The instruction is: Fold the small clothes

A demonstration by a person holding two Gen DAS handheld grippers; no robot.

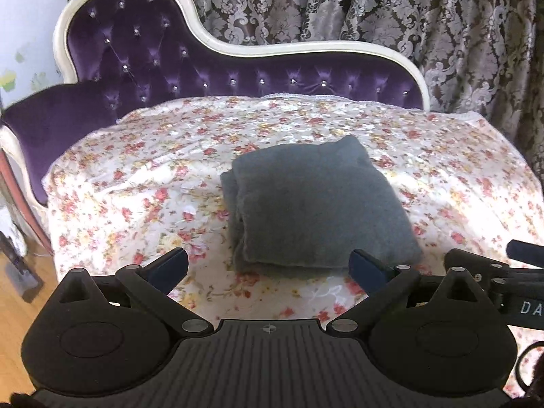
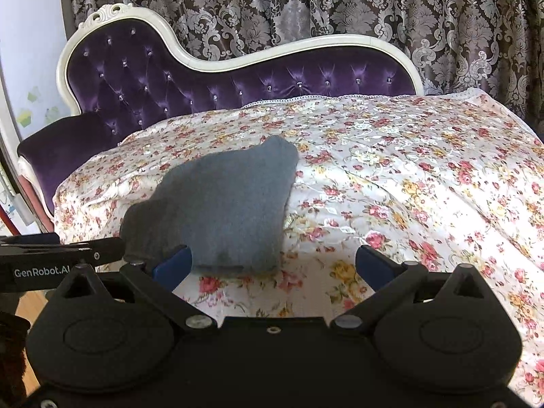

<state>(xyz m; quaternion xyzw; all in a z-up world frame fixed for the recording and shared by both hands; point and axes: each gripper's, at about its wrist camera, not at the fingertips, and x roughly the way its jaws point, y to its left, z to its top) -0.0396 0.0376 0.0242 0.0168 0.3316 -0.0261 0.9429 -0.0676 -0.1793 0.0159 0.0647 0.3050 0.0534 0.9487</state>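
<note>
We are holding the left tongs point(image 1: 268, 267) spread wide and empty, the folded grey garment point(image 1: 316, 204) lying straight ahead on the floral cover point(image 1: 136, 187), long axis running away from us. The right tongs point(image 2: 272, 265) are gaping empty too; from there the garment point(image 2: 221, 210) is sitting left of centre. Left is nearer.

Your left claw point(image 2: 61, 255) is cut off at the right wrist view's left edge, its tips hidden behind the grey folded cloth point(image 2: 224, 210). Your right claw point(image 1: 523, 255) runs off the left view.
</note>
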